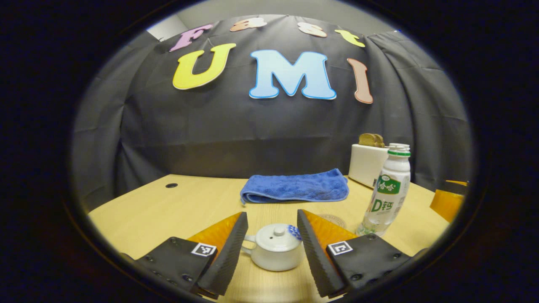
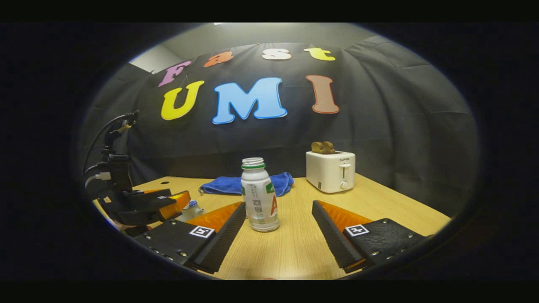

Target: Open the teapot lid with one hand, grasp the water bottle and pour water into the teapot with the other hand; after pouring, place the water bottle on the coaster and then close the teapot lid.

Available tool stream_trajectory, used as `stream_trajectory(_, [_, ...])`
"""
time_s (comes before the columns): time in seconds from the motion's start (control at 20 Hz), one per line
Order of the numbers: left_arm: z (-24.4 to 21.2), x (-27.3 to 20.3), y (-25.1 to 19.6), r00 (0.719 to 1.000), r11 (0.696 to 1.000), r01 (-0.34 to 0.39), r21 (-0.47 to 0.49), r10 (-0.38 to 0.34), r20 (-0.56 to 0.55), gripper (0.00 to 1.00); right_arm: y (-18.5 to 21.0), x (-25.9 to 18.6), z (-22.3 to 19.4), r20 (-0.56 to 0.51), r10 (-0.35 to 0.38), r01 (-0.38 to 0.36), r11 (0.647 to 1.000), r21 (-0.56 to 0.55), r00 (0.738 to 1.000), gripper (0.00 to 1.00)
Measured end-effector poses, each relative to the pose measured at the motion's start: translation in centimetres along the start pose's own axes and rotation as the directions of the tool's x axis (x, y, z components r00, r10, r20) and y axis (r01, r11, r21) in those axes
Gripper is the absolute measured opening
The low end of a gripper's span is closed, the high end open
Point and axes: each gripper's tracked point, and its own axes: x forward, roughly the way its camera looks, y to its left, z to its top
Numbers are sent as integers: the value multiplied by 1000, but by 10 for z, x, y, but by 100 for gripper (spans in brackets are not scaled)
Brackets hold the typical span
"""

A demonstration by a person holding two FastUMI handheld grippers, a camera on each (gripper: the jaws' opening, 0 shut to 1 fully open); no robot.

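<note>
Teapot (image 1: 276,247) on wooden table (image 1: 168,214), dark booth

A large "D" is read on the bottle's (image 1: 387,189) label in the left gripper view, and "A" in the right gripper view. The toaster's (image 2: 330,170) small brand mark cannot be made out.

Light wood table (image 1: 160,214) with a small dark hole (image 1: 171,185) far left of the left gripper's fingers. White teapot (image 1: 276,248), lid on, sits between those fingers. Blue towel (image 1: 294,186) lies folded beyond them. Round coaster (image 1: 332,219) just past the right-hand finger, water bottle (image 1: 386,191) upright beside it, no cap. White toaster (image 2: 330,170) stands beyond the right gripper's fingers; the bottle stands between those.
</note>
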Motion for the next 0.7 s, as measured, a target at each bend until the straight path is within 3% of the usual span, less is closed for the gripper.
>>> stream_trajectory(0.2, [-6, 11, -3, 1000, 1000, 0, 21, 0, -12, 85, -1, 5, -6, -14, -1, 1, 1000, 7, 1000, 97])
stream_trajectory(0.35, [-13, 15, -2, 999, 1000, -3, 26, 4, -33, 75, -2, 7, -9, -20, 0, 0, 1000, 13, 1000, 98])
stream_trajectory(0.65, [-17, 16, -6, 999, 999, -1, 44, 3, -40, 67, -7, 9, -15, -33, -9, 10, 999, 31, 999, 97])
stream_trajectory(0.7, [-16, 17, -7, 999, 998, 1, 60, 1, -38, 63, -7, 8, -14, -34, -9, 10, 1000, 30, 999, 97])
